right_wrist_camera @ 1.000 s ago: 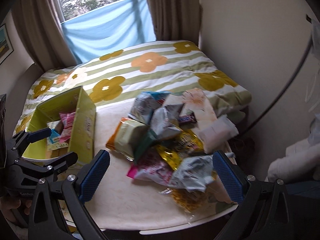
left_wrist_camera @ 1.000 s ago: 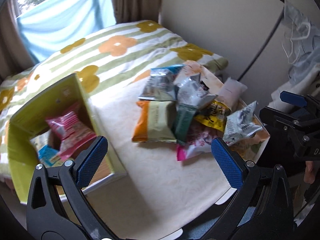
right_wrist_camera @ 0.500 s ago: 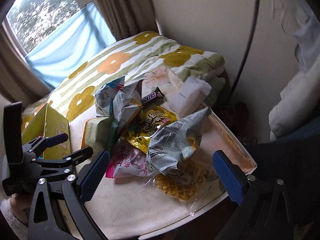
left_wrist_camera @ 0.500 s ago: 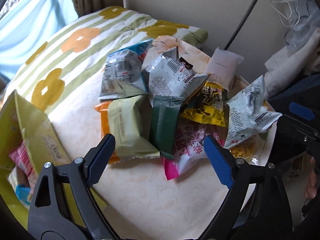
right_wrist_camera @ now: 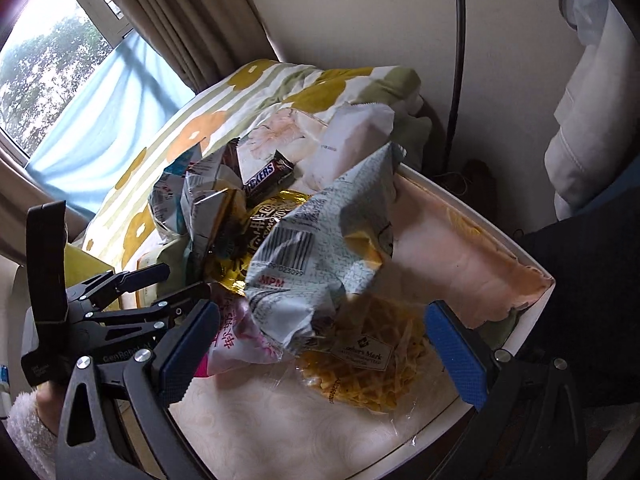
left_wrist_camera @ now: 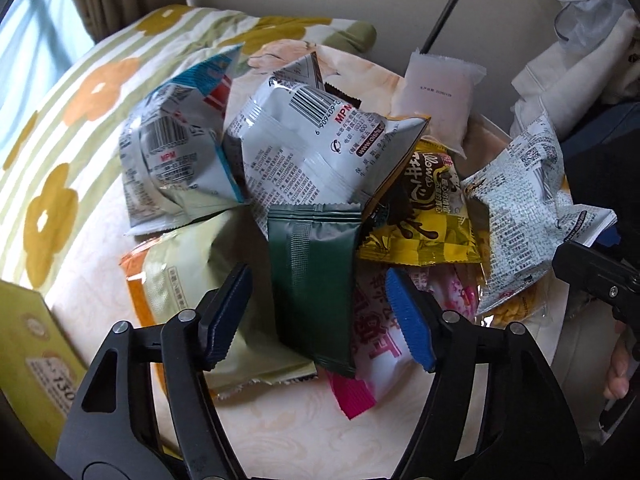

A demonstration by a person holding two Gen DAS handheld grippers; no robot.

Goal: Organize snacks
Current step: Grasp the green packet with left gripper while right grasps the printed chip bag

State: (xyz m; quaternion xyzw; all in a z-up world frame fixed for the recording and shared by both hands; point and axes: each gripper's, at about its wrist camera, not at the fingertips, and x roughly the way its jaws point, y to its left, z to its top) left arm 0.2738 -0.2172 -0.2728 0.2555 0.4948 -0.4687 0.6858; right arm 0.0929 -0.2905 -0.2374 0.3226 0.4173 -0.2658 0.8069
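A heap of snack packets lies on a cream table (left_wrist_camera: 280,432). My left gripper (left_wrist_camera: 318,280) points down over it with its jaws closing. A dark green packet (left_wrist_camera: 312,264) stands between the blue pads, which are still a little apart from it. Around it lie a pale green and orange packet (left_wrist_camera: 180,280), a pink packet (left_wrist_camera: 376,344), a yellow packet (left_wrist_camera: 428,208) and a silver packet (left_wrist_camera: 316,148). My right gripper (right_wrist_camera: 320,344) hangs open above a crumpled silver packet (right_wrist_camera: 320,248) and a clear bag of yellow crisps (right_wrist_camera: 368,368), gripping nothing.
A yellow-green box (left_wrist_camera: 28,340) stands at the table's left edge. Flowered bedding (left_wrist_camera: 80,100) lies behind the heap. A white pouch (right_wrist_camera: 352,140) and a Snickers bar (right_wrist_camera: 264,178) lie at the back. The white table rim (right_wrist_camera: 480,224) runs on the right, beside a wall and hanging clothes.
Both grippers have come down close over the heap. The left jaws have narrowed around the green packet. The box has slid to the edge of the left view.
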